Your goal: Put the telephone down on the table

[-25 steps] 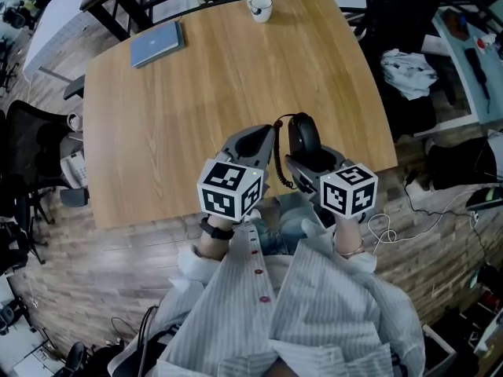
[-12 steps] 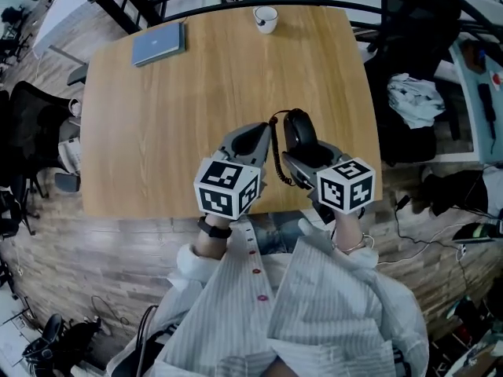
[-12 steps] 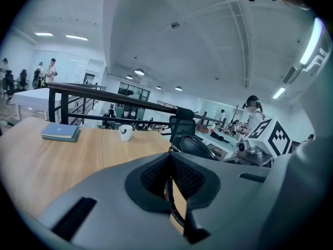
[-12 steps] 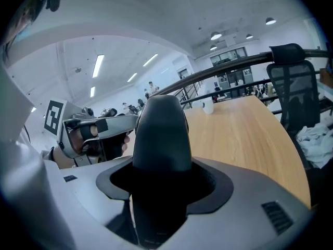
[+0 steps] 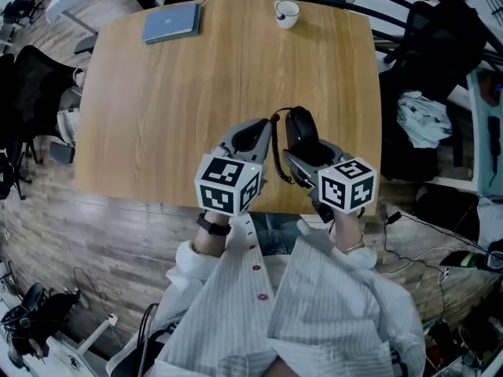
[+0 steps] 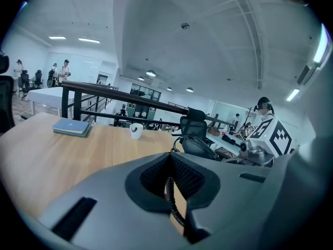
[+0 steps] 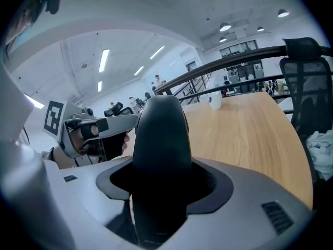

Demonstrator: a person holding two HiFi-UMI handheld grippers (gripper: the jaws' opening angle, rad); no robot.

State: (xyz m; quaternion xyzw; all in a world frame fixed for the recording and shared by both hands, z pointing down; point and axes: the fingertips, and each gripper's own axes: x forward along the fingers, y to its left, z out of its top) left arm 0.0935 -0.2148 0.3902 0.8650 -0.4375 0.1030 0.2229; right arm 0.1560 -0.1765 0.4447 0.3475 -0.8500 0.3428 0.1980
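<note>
The black telephone handset stands up between the jaws of my right gripper, which is shut on it above the near edge of the wooden table. In the right gripper view the handset fills the gap of the right gripper. Its coiled black cord loops left to my left gripper. In the left gripper view the cord runs through the shut jaws of the left gripper. No telephone base shows.
A white cup and a blue notebook lie at the table's far edge. A black office chair stands to the left. Another chair with white cloth is on the right. Cables lie on the floor.
Both grippers keep the same hold and pose. The head view has swung, so the table now sits further right and the cup and notebook higher in the picture.
</note>
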